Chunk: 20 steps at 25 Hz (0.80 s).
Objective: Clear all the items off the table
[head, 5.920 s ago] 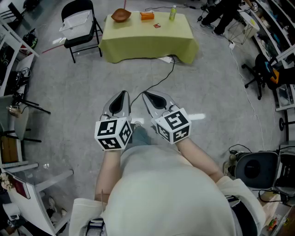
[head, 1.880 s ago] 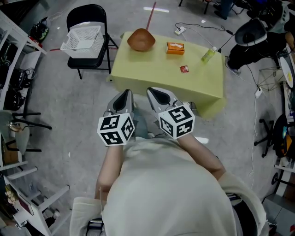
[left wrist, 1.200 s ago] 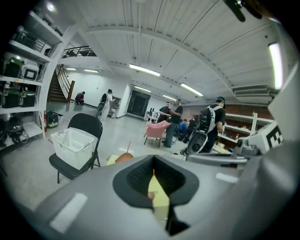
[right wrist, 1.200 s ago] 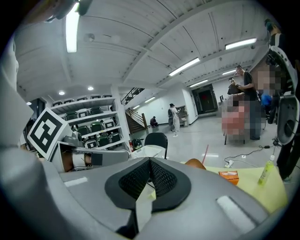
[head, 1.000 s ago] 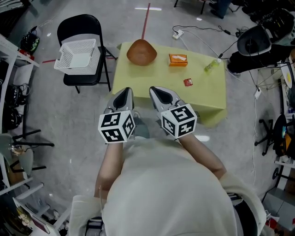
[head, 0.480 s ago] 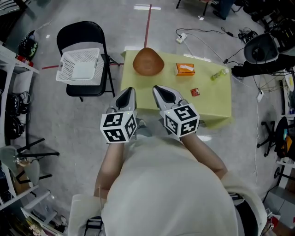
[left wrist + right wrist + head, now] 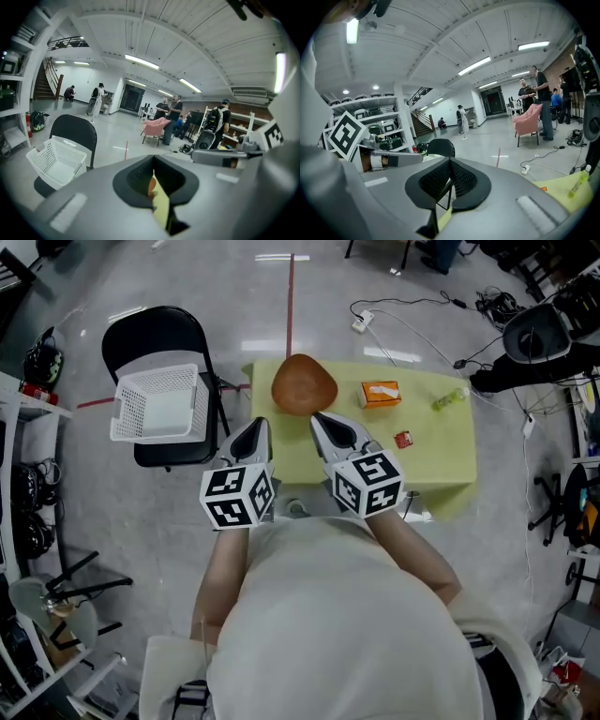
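Observation:
A table under a yellow-green cloth [image 7: 431, 465] stands just ahead of me. On it are a brown wooden bowl [image 7: 304, 384], an orange box [image 7: 380, 395], a small red packet [image 7: 404, 439] and a green bottle [image 7: 449, 398] lying near the far right edge. My left gripper [image 7: 260, 425] is shut and empty, its tip at the table's near left edge. My right gripper [image 7: 322, 420] is shut and empty too, its tip over the cloth just short of the bowl. In the right gripper view the bottle [image 7: 576, 185] shows at the right, above the cloth.
A black folding chair [image 7: 165, 334] with a white plastic basket [image 7: 157, 402] on its seat stands left of the table. Cables and a power strip [image 7: 360, 322] lie on the floor beyond. Office chairs [image 7: 536, 332] and gear crowd the right side; shelves [image 7: 28, 521] line the left.
The table, chair and basket have come nearer in the head view as I walked toward them. Both grippers stay shut and now reach the table's near edge.

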Each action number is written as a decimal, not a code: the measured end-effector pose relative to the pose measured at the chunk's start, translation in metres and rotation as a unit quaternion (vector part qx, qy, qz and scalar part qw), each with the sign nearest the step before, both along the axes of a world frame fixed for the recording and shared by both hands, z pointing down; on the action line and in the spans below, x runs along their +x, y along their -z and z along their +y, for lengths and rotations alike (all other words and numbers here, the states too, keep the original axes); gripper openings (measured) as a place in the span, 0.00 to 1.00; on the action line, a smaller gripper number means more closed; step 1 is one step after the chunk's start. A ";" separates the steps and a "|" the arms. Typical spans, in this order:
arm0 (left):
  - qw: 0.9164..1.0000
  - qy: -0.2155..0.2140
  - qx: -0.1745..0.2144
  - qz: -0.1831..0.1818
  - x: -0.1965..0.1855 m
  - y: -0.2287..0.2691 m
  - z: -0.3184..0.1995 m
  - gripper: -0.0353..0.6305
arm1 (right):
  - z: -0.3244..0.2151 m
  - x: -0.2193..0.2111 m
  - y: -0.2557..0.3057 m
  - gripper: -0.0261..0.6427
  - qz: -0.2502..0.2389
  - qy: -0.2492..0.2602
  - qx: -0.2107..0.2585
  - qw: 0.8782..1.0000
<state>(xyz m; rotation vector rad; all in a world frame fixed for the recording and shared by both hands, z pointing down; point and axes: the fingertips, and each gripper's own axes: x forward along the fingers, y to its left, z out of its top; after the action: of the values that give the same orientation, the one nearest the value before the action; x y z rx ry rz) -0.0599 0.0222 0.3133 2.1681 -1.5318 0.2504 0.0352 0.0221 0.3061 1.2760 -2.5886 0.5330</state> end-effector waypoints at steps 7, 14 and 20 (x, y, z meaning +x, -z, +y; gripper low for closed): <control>1.000 -0.010 -0.018 0.001 -0.006 -0.018 -0.026 0.07 | -0.023 0.002 -0.014 0.04 0.009 -0.028 -0.016 0.999; 0.999 -0.011 -0.038 0.015 0.002 -0.043 -0.046 0.07 | -0.044 0.020 -0.032 0.03 0.038 -0.050 -0.033 0.997; 0.998 0.002 -0.059 0.012 0.008 -0.068 -0.062 0.07 | -0.068 0.035 -0.057 0.04 0.045 -0.063 -0.054 0.996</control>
<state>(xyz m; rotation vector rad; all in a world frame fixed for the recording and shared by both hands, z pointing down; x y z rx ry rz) -0.0522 -0.0401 0.3810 2.0684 -1.4695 0.3043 0.0702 -0.0456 0.3635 1.3995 -2.3834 0.6139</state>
